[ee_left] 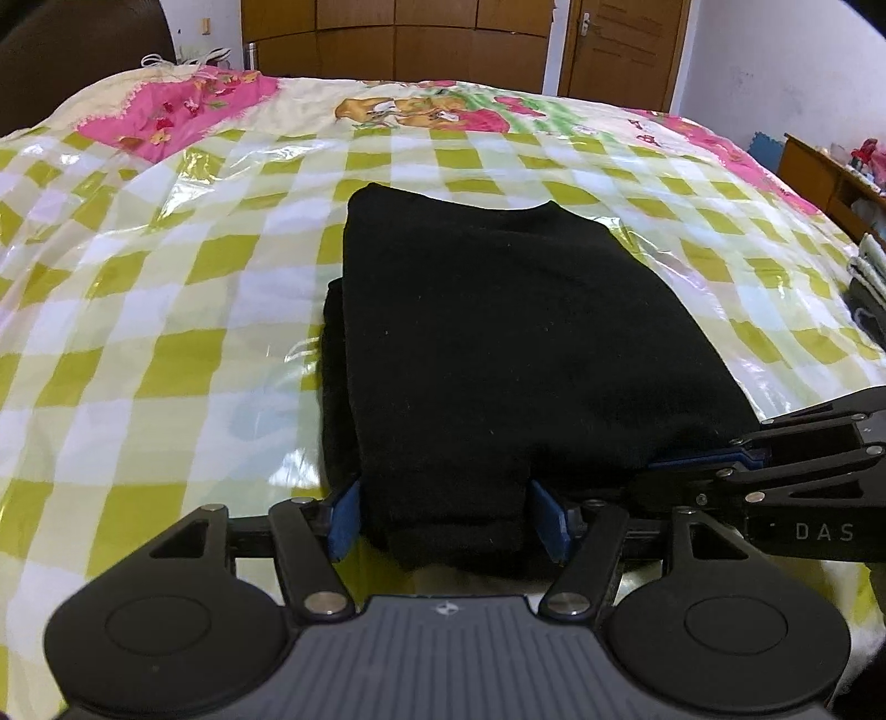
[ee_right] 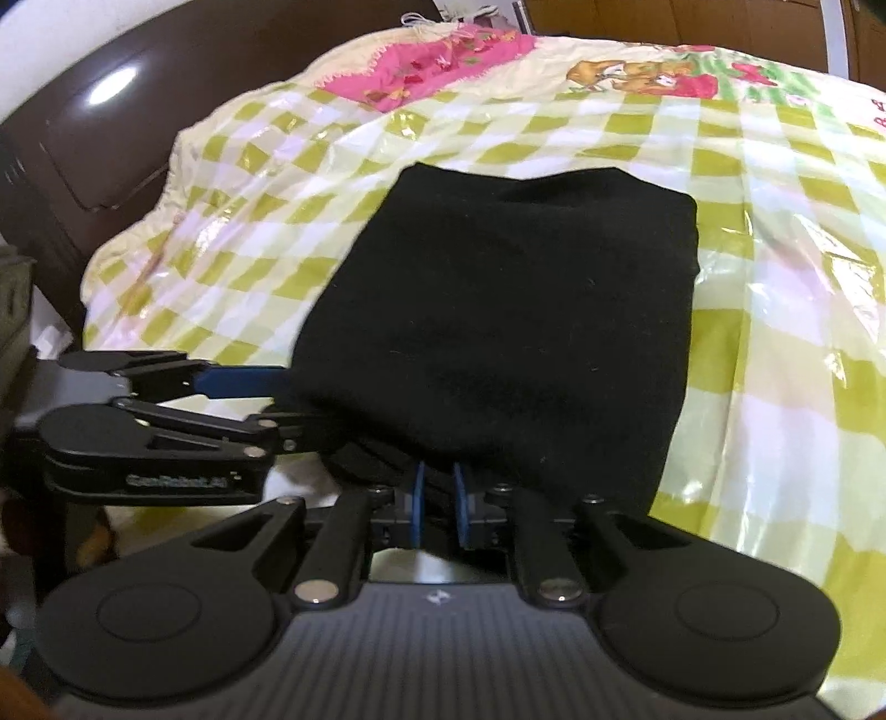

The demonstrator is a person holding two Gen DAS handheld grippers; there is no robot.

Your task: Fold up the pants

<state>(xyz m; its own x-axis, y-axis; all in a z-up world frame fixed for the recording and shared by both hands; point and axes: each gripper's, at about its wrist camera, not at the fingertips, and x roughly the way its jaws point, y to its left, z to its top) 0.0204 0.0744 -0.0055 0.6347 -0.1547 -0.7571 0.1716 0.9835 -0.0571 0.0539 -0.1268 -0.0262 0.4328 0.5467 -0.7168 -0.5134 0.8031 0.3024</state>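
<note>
Pants (ee_left: 498, 343), black and already doubled into a thick oblong, lie on the bed (ee_left: 166, 310) near its front edge, their long axis running away from the viewer and their far end squared off on the checked cover. A second layer peeks out along the left side, slightly wider than the top one, so the stack is not quite flush. At the near end the left gripper (ee_left: 446, 515) straddles a thick bunch of the cloth: its blue pads stand well apart with the fabric filling the space between them, and it is hard to say whether they press on it or merely bracket it. Just to the right, the right gripper (ee_right: 440, 501) has its pads drawn close together, pinching a thin edge of the same near end; from the left wrist view it reaches in low and sideways under the right corner. Holding both near corners this way probably serves to lift that end evenly and carry it over for a further fold, or to square up the bundle. Glossy plastic covers the bed here, which likely lets the cloth slide. Beyond the bed stand wooden wardrobes (ee_left: 398, 39) and a door (ee_left: 620, 50).
</note>
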